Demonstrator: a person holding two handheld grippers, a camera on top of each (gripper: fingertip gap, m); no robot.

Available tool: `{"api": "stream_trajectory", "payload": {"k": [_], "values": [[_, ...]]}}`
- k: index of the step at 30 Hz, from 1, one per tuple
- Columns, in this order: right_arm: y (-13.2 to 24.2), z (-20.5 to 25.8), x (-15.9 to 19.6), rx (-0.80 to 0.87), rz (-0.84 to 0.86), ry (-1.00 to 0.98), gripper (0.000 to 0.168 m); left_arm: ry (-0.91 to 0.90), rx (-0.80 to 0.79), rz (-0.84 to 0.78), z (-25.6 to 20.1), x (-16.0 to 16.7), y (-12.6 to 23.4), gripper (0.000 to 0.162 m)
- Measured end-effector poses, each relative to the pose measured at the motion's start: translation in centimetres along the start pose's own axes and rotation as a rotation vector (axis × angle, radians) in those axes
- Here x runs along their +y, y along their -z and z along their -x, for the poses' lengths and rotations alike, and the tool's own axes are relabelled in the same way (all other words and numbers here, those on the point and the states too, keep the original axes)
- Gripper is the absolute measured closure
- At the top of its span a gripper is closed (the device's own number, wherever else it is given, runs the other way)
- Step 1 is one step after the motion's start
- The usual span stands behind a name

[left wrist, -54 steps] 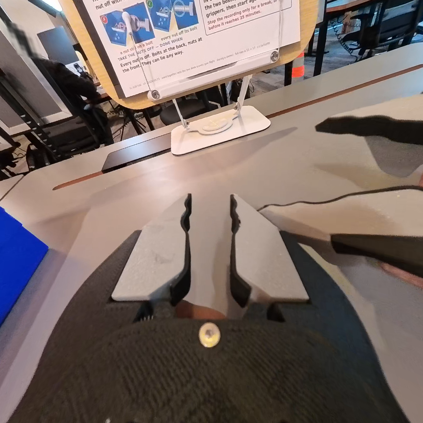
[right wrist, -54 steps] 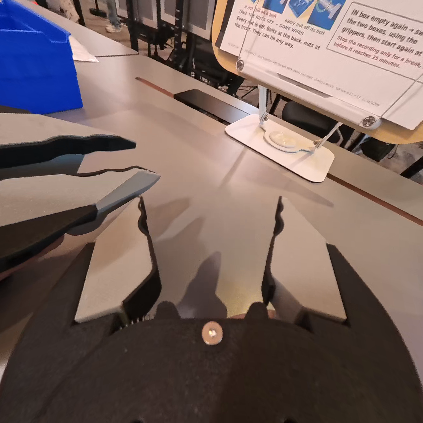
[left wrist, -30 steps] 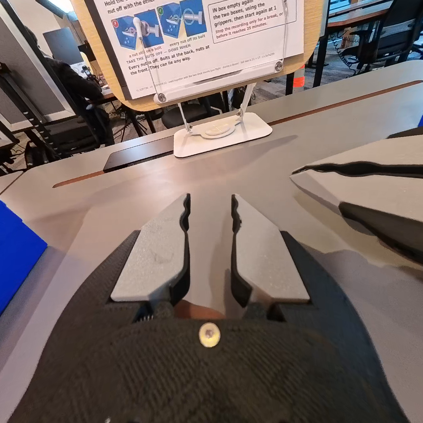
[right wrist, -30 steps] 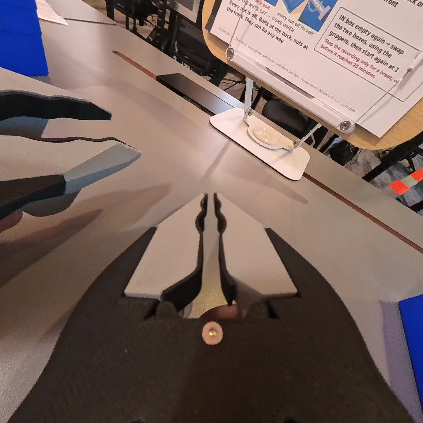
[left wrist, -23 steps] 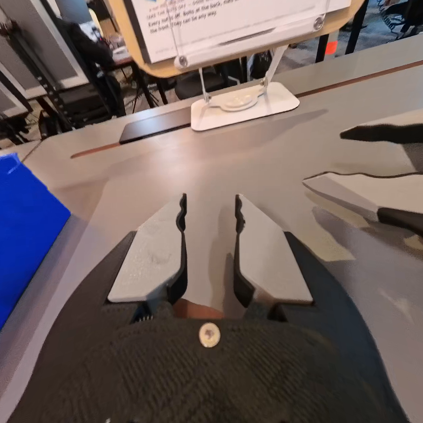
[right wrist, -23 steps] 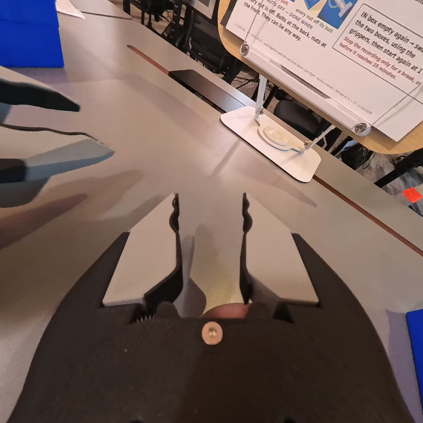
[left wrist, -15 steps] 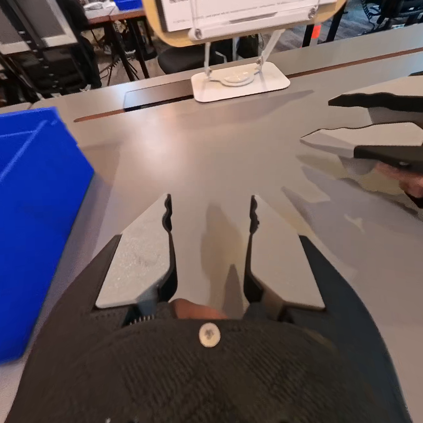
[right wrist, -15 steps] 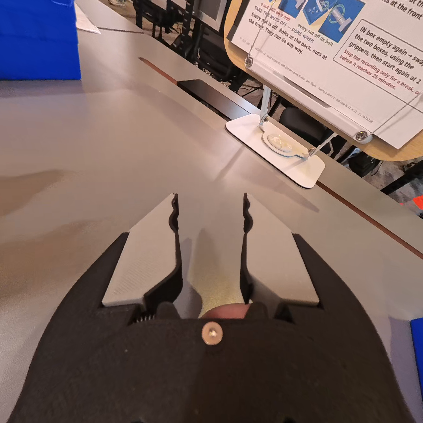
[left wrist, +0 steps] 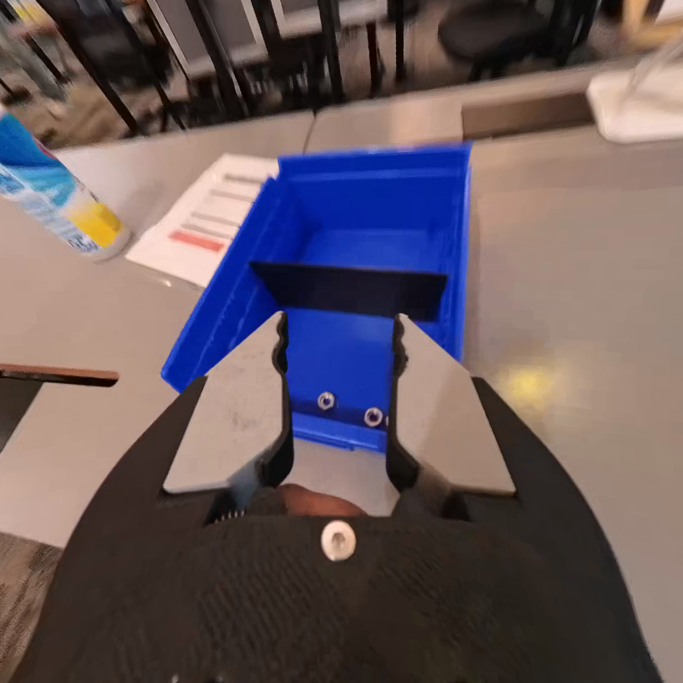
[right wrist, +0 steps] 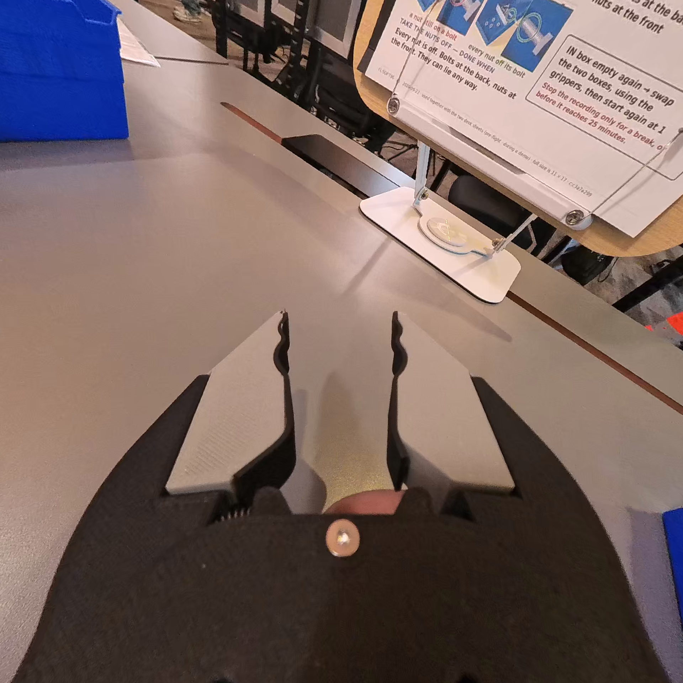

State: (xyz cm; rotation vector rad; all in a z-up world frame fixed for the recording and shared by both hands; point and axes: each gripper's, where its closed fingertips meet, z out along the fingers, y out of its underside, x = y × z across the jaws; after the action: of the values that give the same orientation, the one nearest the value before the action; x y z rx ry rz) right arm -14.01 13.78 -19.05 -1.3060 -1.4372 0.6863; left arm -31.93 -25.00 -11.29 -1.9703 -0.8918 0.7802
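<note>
Blue bin (left wrist: 373,207) sits on the grey desk (left wrist: 554,258), straight ahead of the left gripper (left wrist: 338,321), which hangs above its near compartment with jaws spread and nothing between them. Black divider (left wrist: 351,292) splits the bin crosswise; far compartment looks bare, though the frame is blurred. Two small nuts (left wrist: 326,400) lie along the near wall, a third maybe hidden by the right finger. White printed sheet (left wrist: 207,221) lies just beside the bin's left wall, partly under it or touching, hard to tell. Blue-yellow bottle (left wrist: 55,199) stands tilted further left.

Right gripper (right wrist: 340,318) hovers over bare desk (right wrist: 148,258), jaws parted, empty. White stand base (right wrist: 439,240) ahead-right carries a wooden board with an instruction sheet (right wrist: 536,85). Blue bin corner (right wrist: 55,74) at far left; another blue edge (right wrist: 674,547) at right.
</note>
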Motion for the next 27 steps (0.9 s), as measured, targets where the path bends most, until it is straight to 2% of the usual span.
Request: {"api": "stream_trajectory", "payload": {"k": [2,5,10,11,15,16,21,27], "values": [[-0.1,0.0,0.1,-0.002,0.005,-0.002,0.115,-0.059,0.014,0.113,-0.1,2.2,-2.2,0.107],[-0.1,0.2,0.3,-0.004,0.011,0.012,0.115,-0.183,0.014,0.181,-0.7,3.8,-4.5,0.112],[0.2,1.0,0.6,-0.054,0.008,0.045,0.115,-0.237,0.233,0.227,-4.4,3.8,-7.0,0.12],[0.2,1.2,0.8,-0.066,0.01,0.059,0.116,-0.245,0.285,0.236,-5.2,3.7,-7.4,0.123],[0.6,1.5,1.6,-0.085,0.02,0.086,0.116,-0.298,0.375,0.274,-7.0,4.1,-9.3,0.159],[0.8,1.3,1.5,-0.086,0.012,0.075,0.116,-0.307,0.39,0.271,-7.3,4.2,-9.7,0.162],[1.6,0.2,0.3,-0.045,-0.036,0.058,0.116,-0.292,0.548,0.231,-10.3,3.5,-9.3,0.162],[1.8,0.7,0.8,-0.037,-0.02,0.064,0.116,-0.372,0.5,0.206,-12.3,2.9,-9.5,0.162]]}}
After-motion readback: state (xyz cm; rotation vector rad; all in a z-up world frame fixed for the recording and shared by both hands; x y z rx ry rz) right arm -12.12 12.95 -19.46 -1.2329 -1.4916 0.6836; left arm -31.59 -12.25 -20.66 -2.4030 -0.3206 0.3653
